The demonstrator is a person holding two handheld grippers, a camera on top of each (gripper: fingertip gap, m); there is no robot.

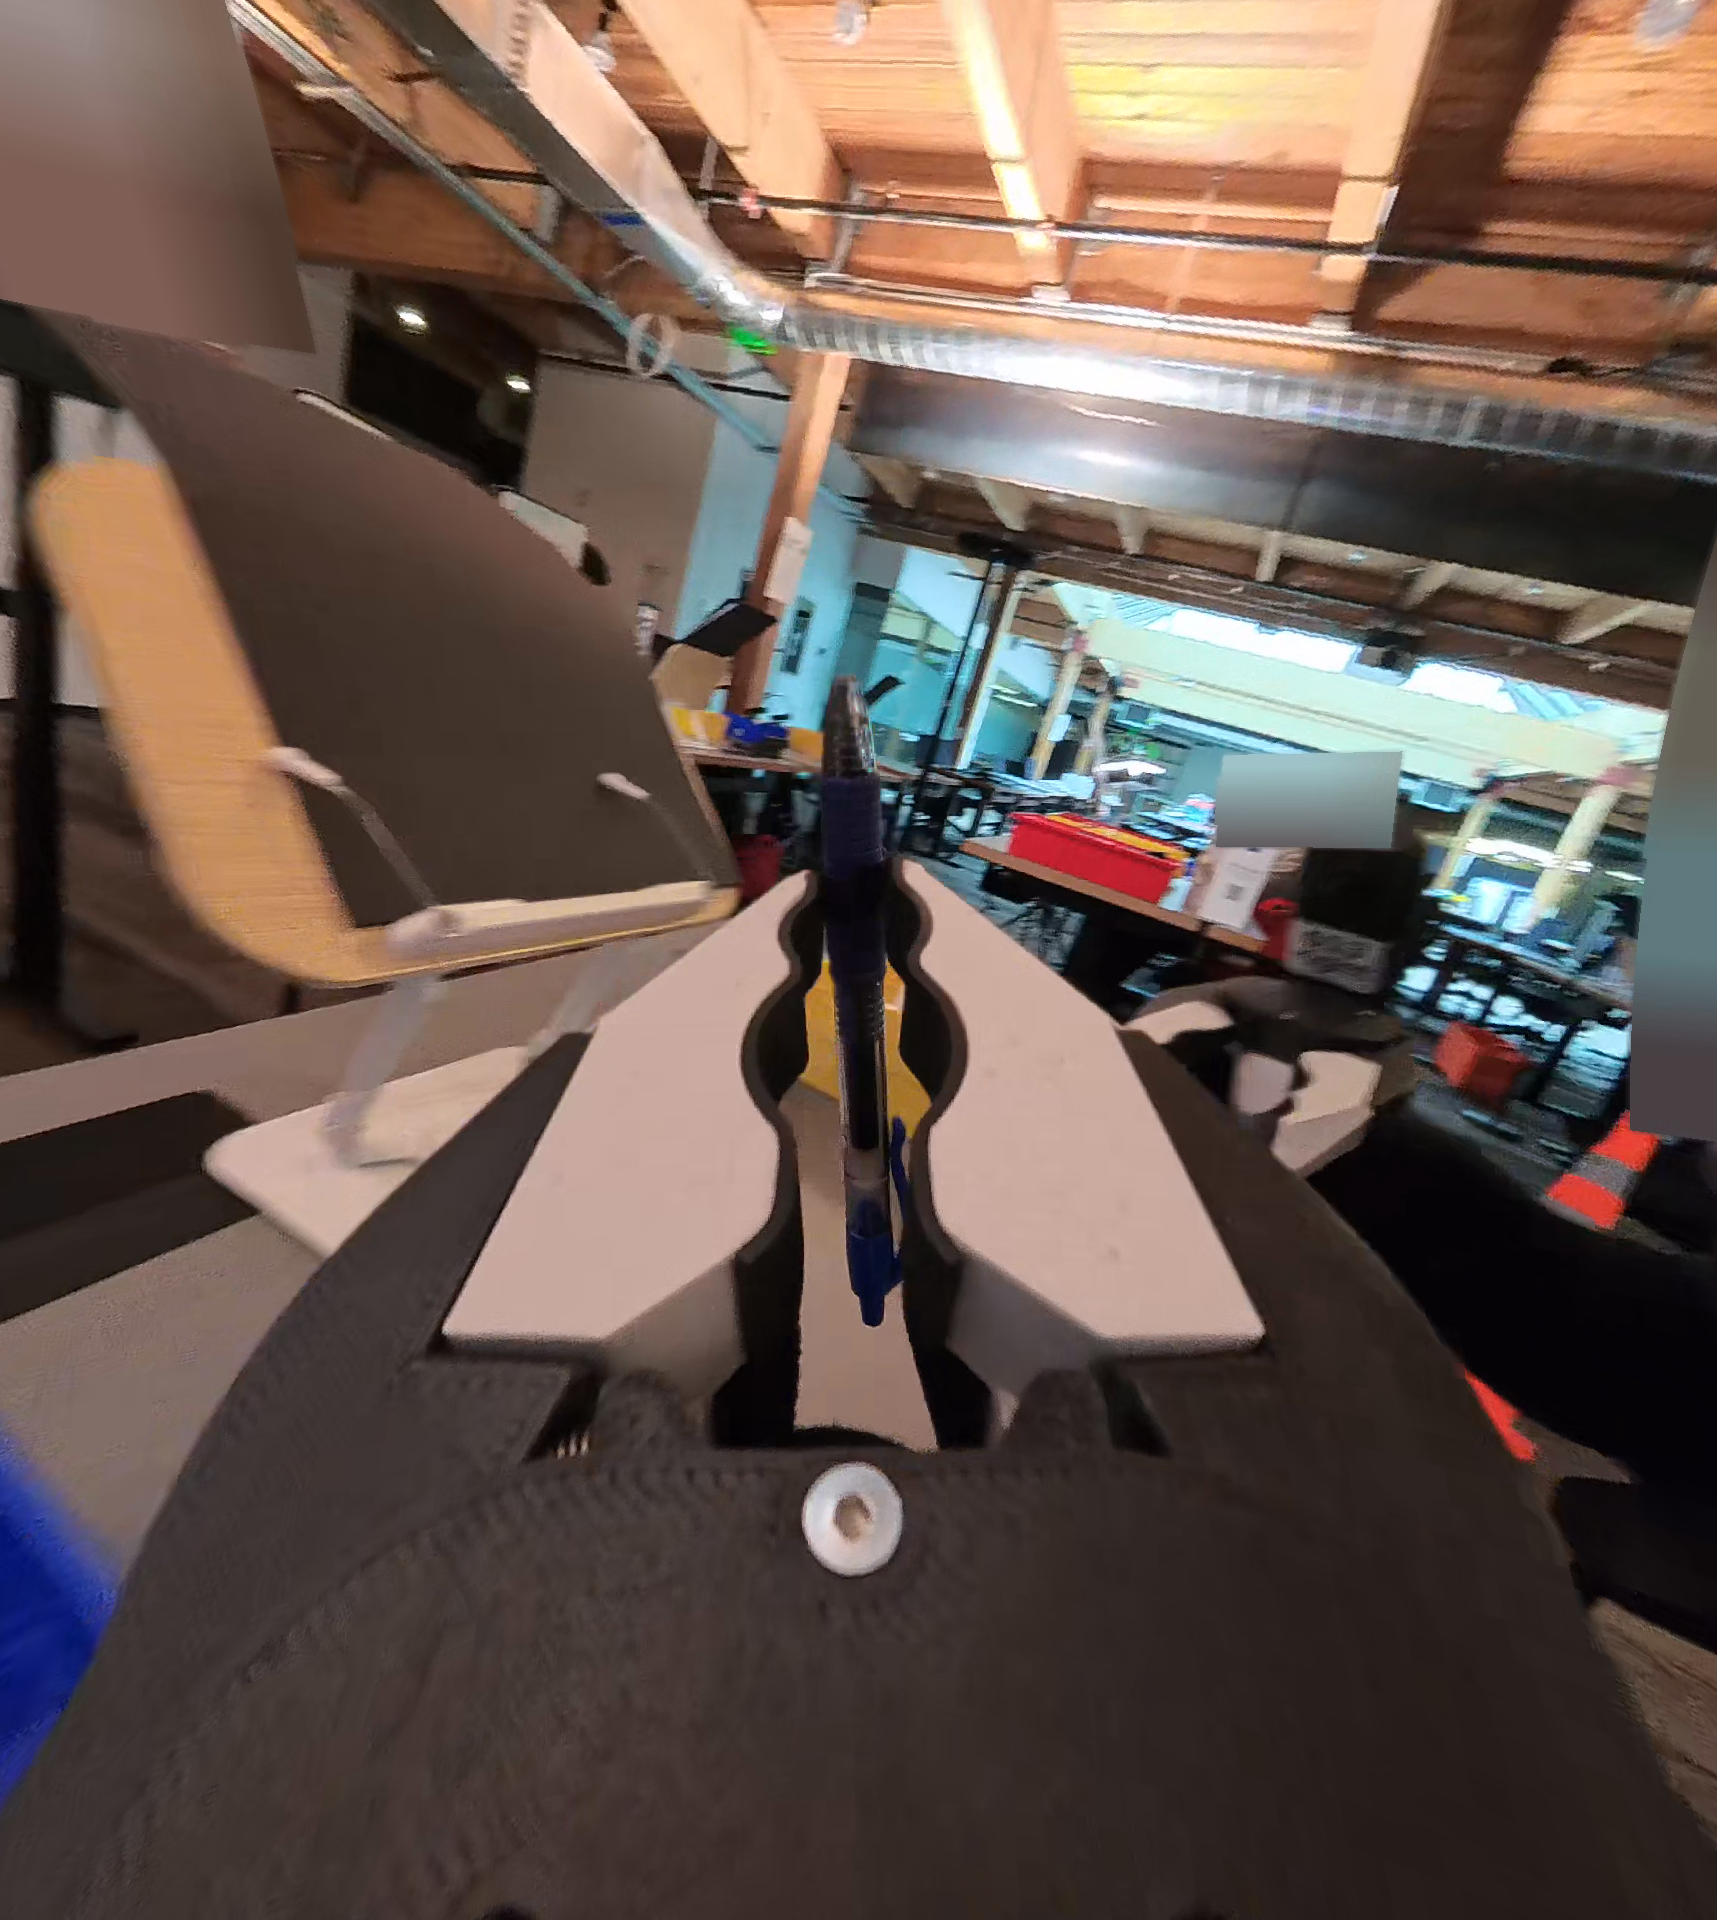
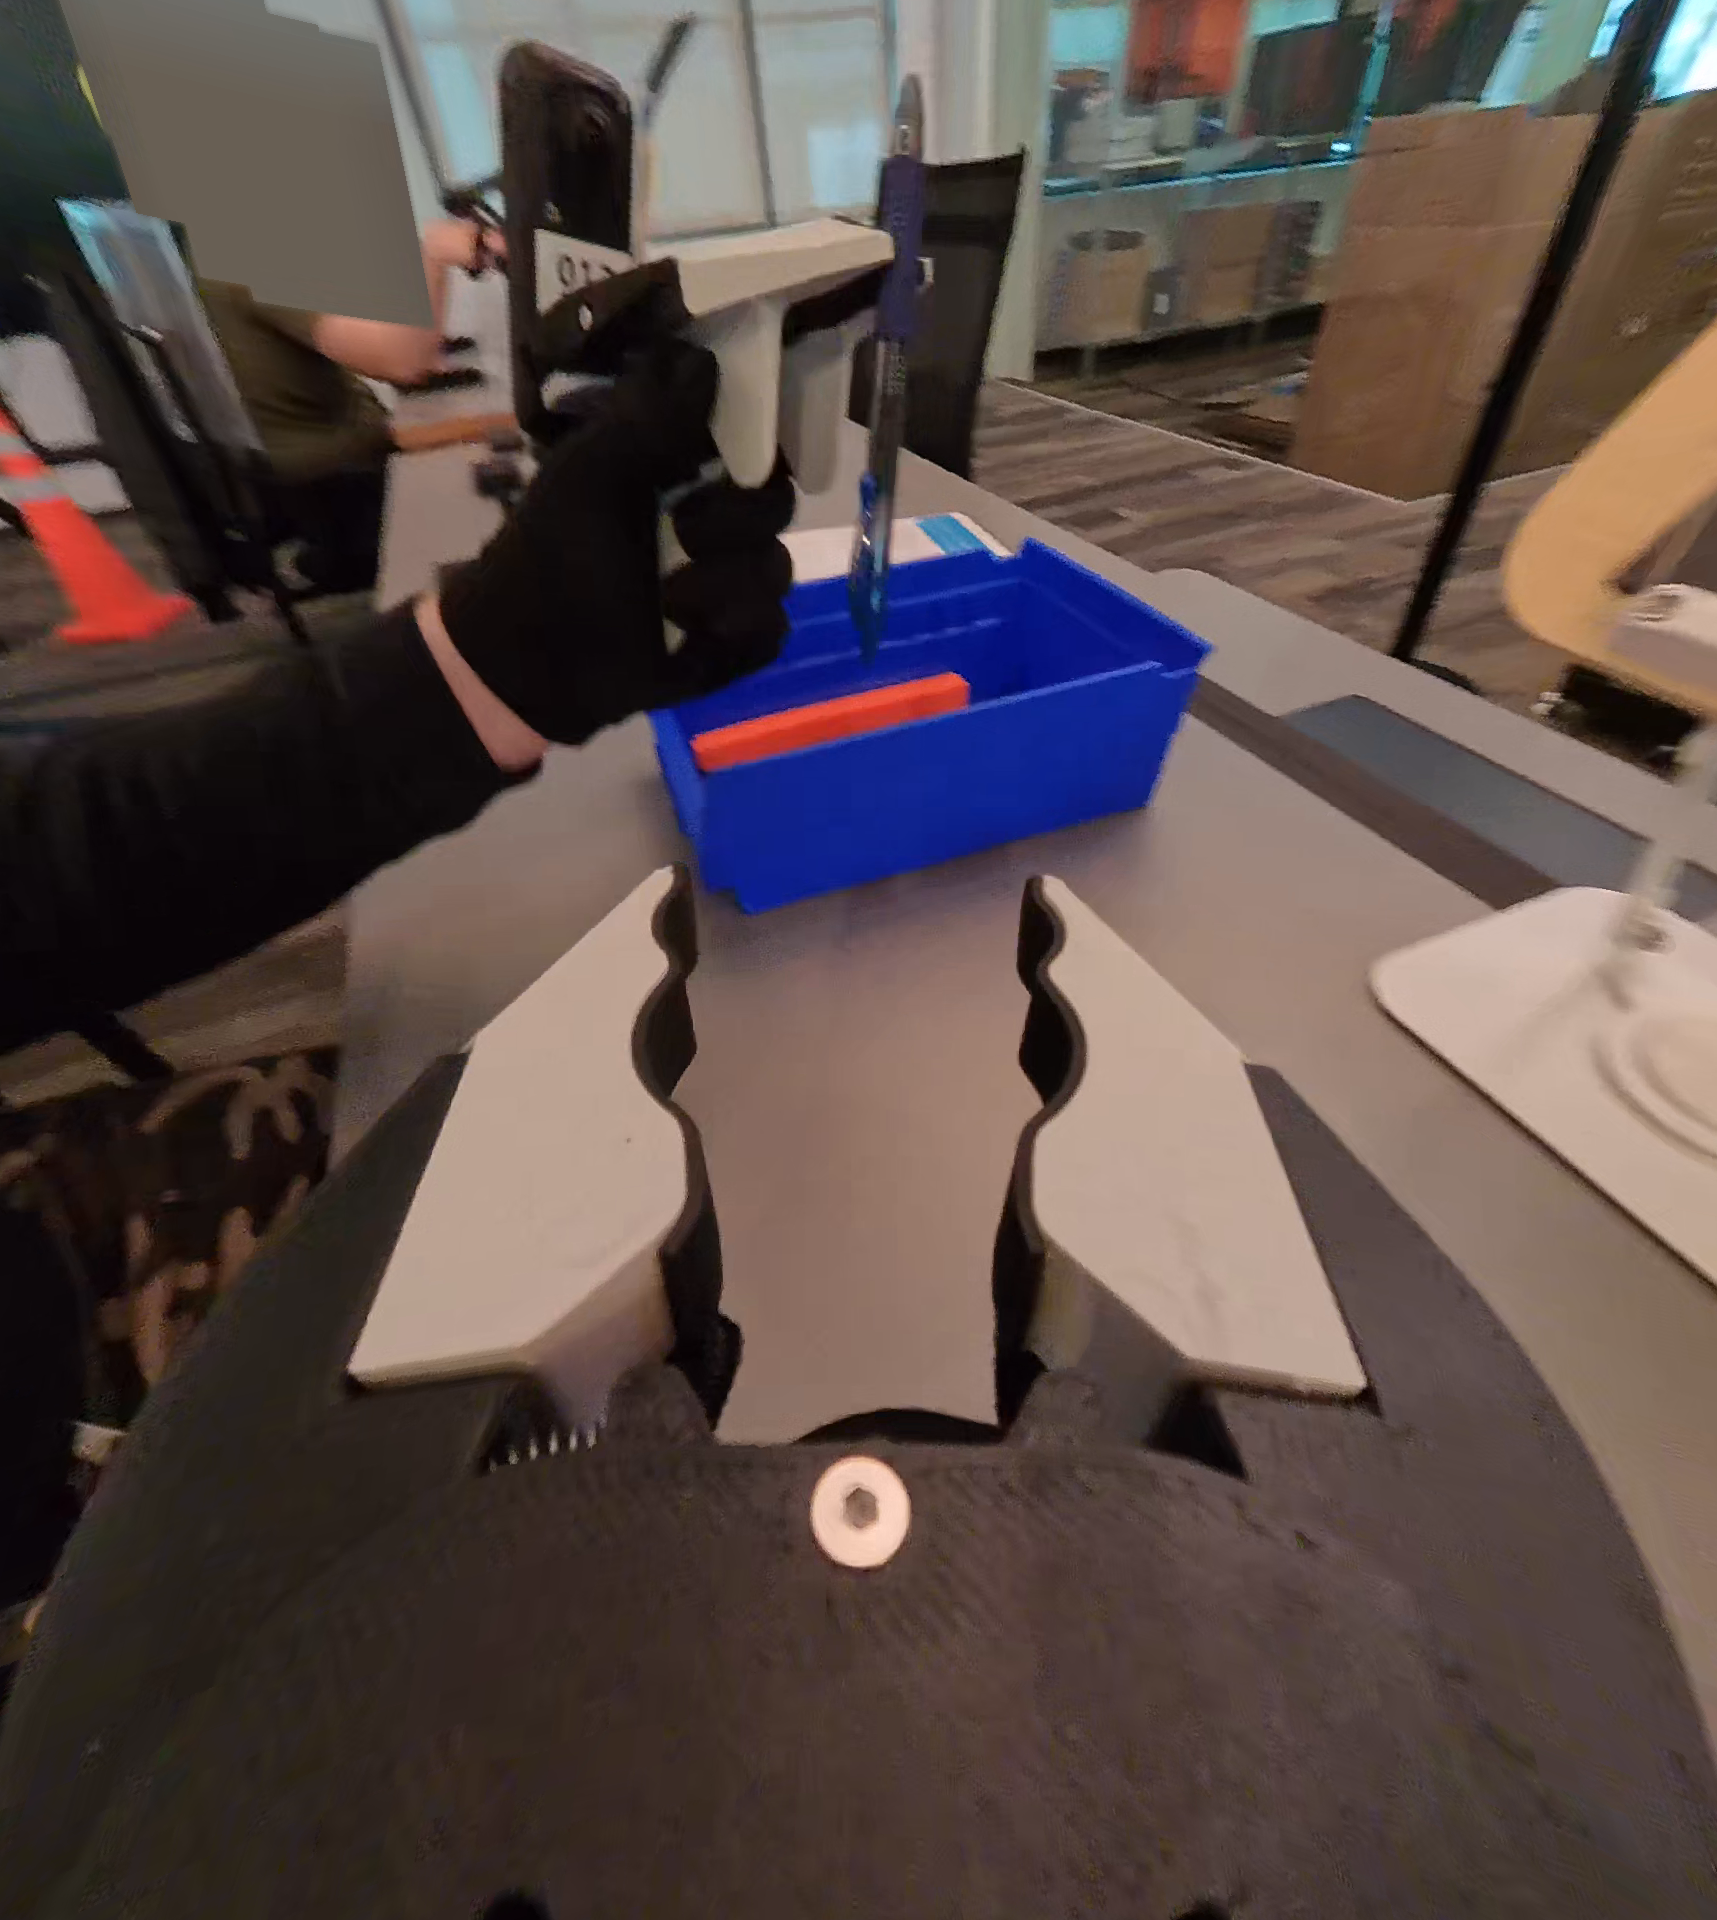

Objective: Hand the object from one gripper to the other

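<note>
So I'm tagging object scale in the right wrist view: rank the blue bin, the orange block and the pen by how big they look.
1. blue bin, clearly largest.
2 and 3. orange block and pen: unsure. The pen looks longer and thinner, but it hangs above the bin, so its distance is unclear.

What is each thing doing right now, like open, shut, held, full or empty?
left gripper: shut on the pen, raised off the table.
right gripper: open, fingers apart, holding nothing.
pen: held nearly upright above the blue bin, touching nothing else.
blue bin: open-topped, standing on the table.
orange block: lying flat inside the bin.
</note>
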